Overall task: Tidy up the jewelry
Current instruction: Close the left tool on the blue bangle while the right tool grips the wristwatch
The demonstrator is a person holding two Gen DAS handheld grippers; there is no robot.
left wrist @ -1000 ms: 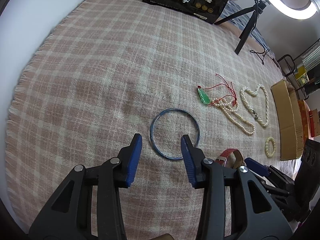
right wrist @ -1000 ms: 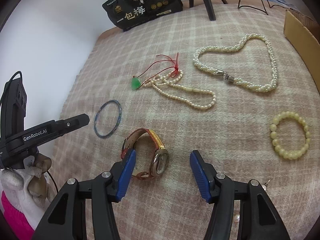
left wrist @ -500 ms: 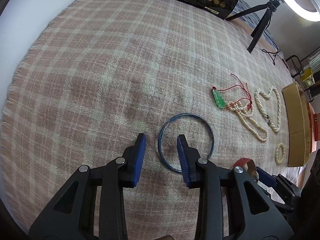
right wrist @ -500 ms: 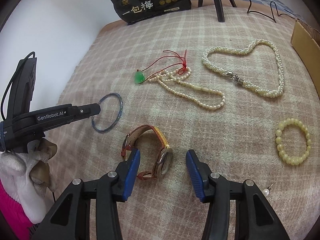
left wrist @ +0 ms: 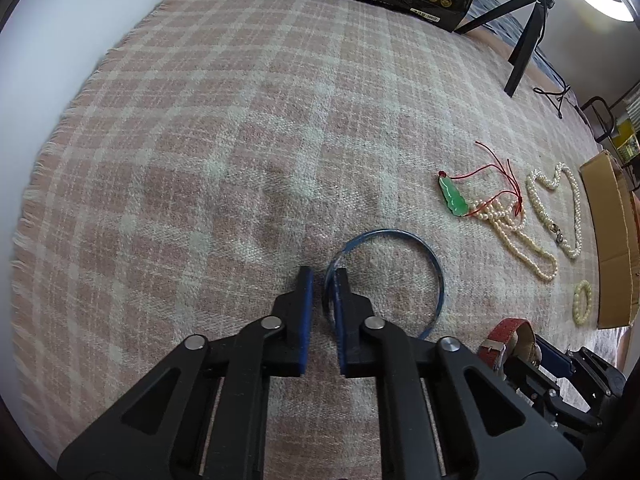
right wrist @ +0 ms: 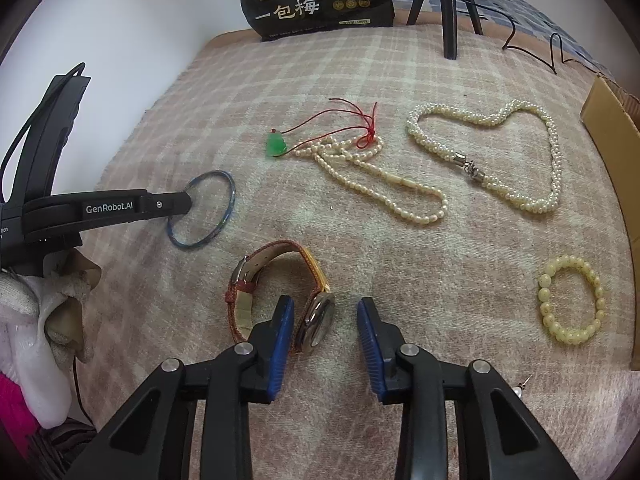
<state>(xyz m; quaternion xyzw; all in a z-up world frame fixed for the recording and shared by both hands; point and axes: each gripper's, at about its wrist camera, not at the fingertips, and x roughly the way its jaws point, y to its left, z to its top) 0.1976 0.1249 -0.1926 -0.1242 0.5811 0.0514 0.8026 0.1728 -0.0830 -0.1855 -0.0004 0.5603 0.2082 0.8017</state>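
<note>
On the pink plaid blanket lies a thin blue bangle (left wrist: 438, 276). My left gripper (left wrist: 322, 276) points steeply down and is shut on its near-left rim; from the side, the bangle (right wrist: 230, 204) shows with the left gripper (right wrist: 186, 204) at its edge. A watch (right wrist: 280, 246) with a red-brown strap and metal face lies just in front of my right gripper (right wrist: 326, 308). Its jaws are closing with the watch face between them; the right pad stands clear of it. In the left wrist view the watch (left wrist: 512, 330) sits at the lower right.
A green pendant (right wrist: 275, 146) on red cord, a pearl strand (right wrist: 384, 184), a twisted pearl necklace (right wrist: 552, 168), a yellow bead bracelet (right wrist: 570, 304) and a pearl earring (right wrist: 520, 390) lie around. A cardboard box (right wrist: 612, 140) borders the right; a black packet (right wrist: 316, 0) and tripod (right wrist: 448, 8) stand behind.
My left gripper has dropped onto the bangle's near-left rim and its jaws have shut on it. The right gripper's jaws have narrowed around the watch face.
</note>
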